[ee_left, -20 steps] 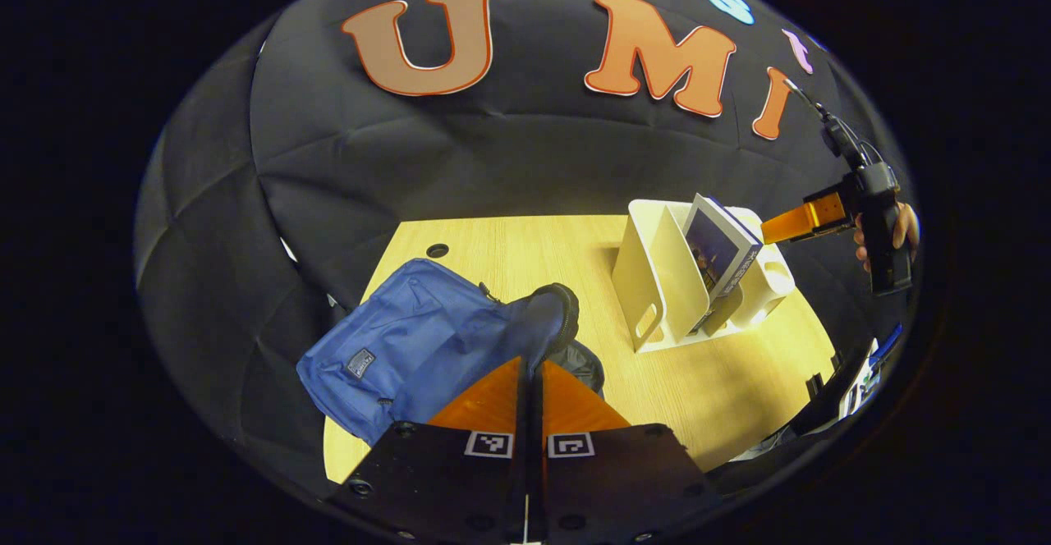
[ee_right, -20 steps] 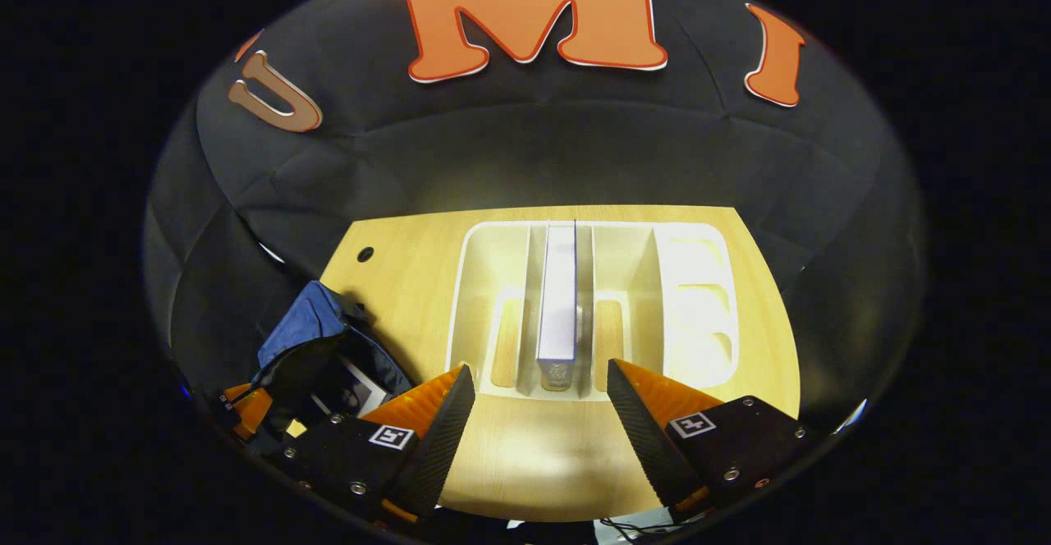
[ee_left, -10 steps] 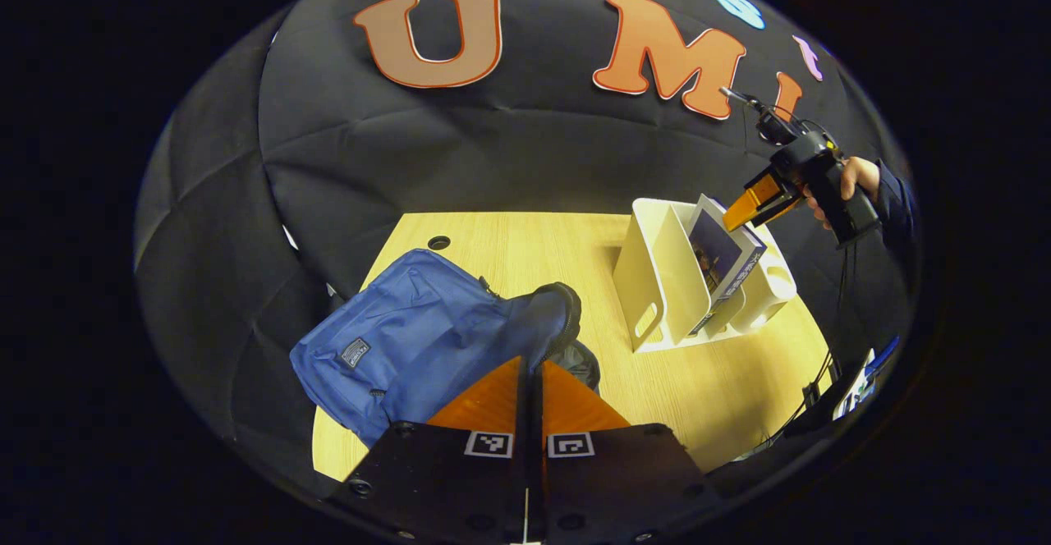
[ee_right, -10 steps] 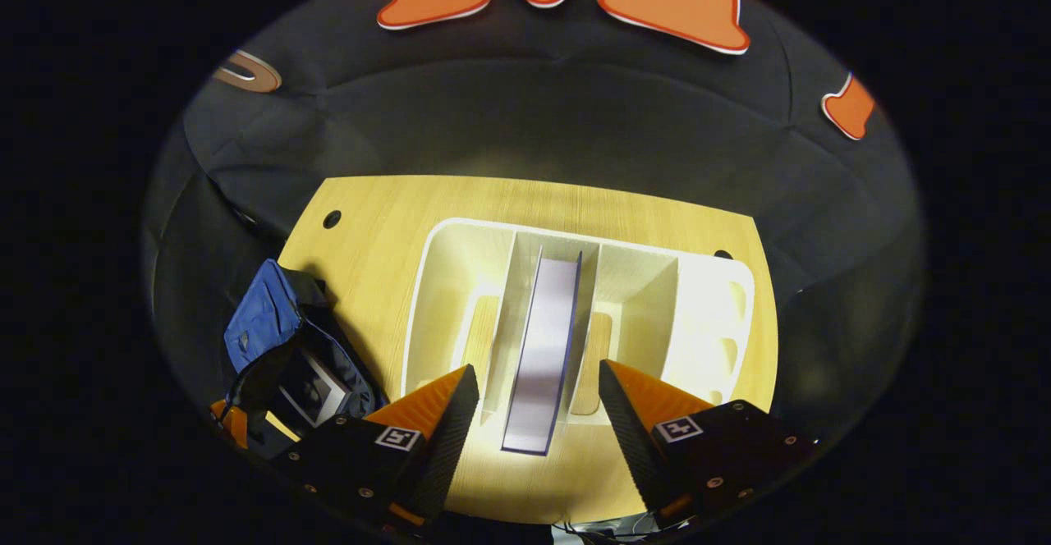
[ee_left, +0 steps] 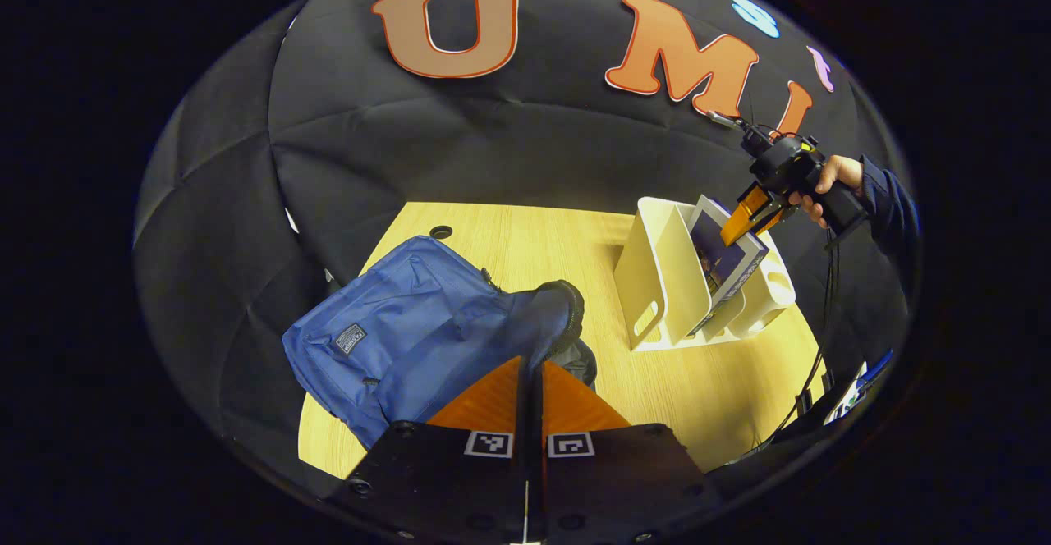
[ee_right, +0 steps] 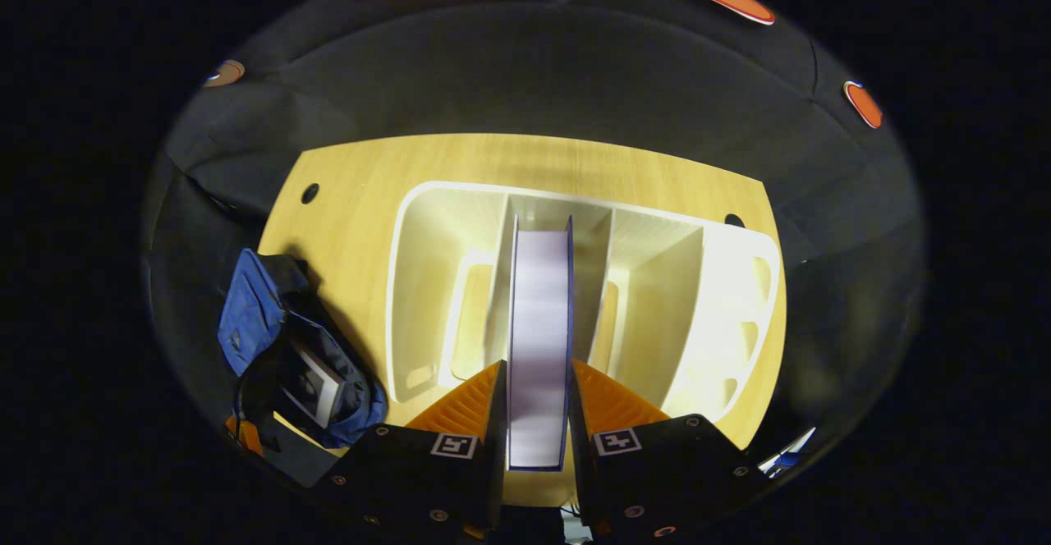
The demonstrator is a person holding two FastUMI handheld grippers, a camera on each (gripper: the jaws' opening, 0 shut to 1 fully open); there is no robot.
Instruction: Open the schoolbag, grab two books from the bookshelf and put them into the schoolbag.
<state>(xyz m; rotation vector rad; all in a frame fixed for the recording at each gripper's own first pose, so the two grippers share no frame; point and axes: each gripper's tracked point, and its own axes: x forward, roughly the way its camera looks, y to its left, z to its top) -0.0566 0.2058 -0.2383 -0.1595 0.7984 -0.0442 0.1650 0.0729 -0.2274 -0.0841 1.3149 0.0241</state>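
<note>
In the right gripper view the right gripper (ee_right: 535, 397) has its two fingers pressed against the two covers of one book (ee_right: 539, 315), whose pale page edge runs up between them. That book stands in the middle slot of the white bookshelf (ee_right: 739, 299), with a divider wall close on each side and an empty slot beyond each wall. To the left of the bookshelf, on the wooden table (ee_right: 369, 176), the blue schoolbag (ee_right: 246, 315) lies open, and a second book (ee_right: 316, 385) shows inside its mouth. In the left gripper view the left gripper (ee_left: 532, 381) has its fingers drawn together at the raised rim of the schoolbag (ee_left: 410, 332); whether they pinch the cloth I cannot tell. Beyond the bag, to its right, stands the bookshelf (ee_left: 657, 282) with the book (ee_left: 722, 258) leaning in it, and the right gripper (ee_left: 751, 217) is at the book's top edge, held by a hand (ee_left: 829, 180) in a dark sleeve (ee_left: 887, 208). A cable (ee_left: 821, 340) hangs down behind the bookshelf. Counted: two books, one schoolbag, one bookshelf.
</note>
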